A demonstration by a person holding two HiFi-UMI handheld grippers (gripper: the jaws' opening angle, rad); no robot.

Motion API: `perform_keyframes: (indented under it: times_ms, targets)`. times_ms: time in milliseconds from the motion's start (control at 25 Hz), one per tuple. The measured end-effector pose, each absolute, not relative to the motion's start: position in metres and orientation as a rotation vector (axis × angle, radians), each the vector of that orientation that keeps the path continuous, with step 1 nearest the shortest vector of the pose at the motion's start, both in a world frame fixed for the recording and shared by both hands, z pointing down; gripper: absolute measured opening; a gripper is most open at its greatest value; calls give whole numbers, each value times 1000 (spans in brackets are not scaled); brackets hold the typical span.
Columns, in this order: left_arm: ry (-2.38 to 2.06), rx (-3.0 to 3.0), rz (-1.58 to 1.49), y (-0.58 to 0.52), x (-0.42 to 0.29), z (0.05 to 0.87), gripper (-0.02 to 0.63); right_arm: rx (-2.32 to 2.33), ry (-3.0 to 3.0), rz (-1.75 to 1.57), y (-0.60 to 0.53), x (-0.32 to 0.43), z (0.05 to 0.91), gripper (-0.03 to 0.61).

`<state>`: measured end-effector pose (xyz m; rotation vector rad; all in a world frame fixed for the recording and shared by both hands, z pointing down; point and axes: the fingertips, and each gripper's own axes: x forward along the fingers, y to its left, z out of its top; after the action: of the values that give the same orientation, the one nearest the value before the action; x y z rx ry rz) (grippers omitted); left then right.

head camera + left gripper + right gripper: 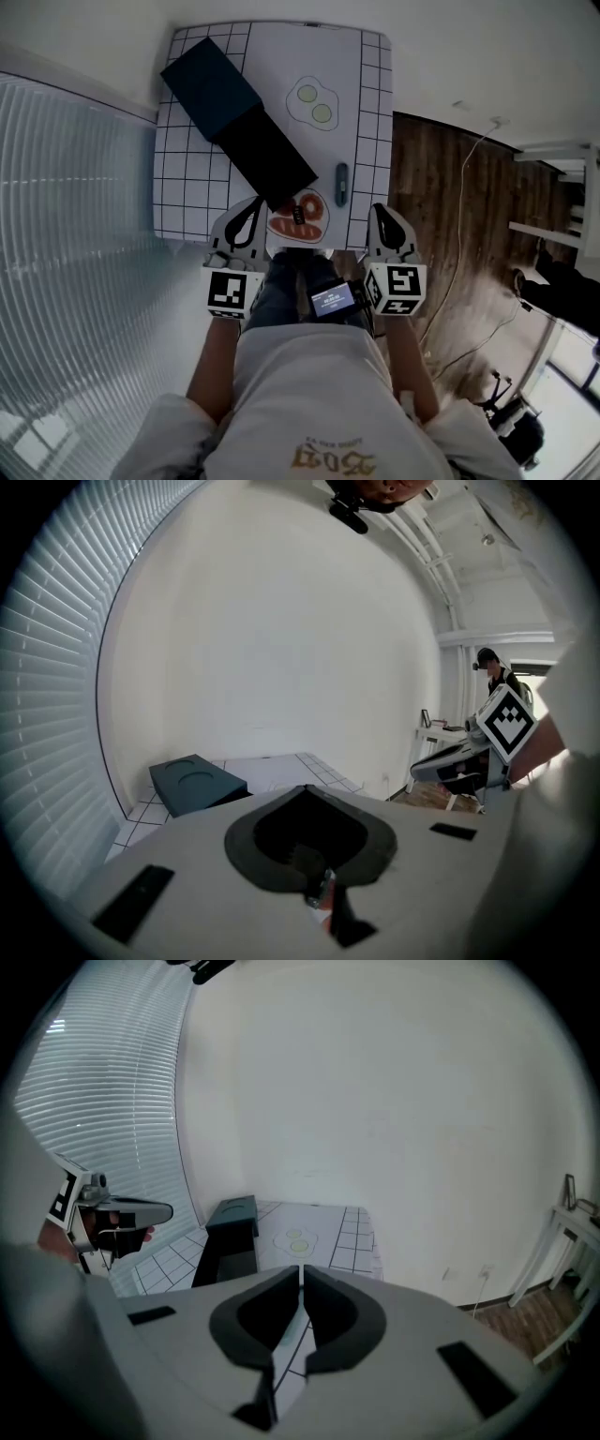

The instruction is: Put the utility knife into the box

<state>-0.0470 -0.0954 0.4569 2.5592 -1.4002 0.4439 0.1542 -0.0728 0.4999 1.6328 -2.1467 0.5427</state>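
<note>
Two handheld grippers hover at the near edge of a grid-patterned desk (pixel 371 112), the left gripper (pixel 253 204) and the right gripper (pixel 381 212) each with jaws closed and nothing between them. The utility knife (pixel 341 184) lies on the desk just ahead of the right gripper, apart from the dark box (pixel 211 86), which lies diagonally across the desk's left half

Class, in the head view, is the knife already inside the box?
No, the knife lies on the table, clear of the box.
</note>
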Motion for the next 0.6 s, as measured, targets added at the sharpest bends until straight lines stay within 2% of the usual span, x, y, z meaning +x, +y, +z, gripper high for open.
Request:
perform_keyframes:
  times_ms: [600]
  targets:
    - [-1306, 2557, 559, -102, -38, 510, 6, 1585, -2073, 624, -66, 149, 553, 9]
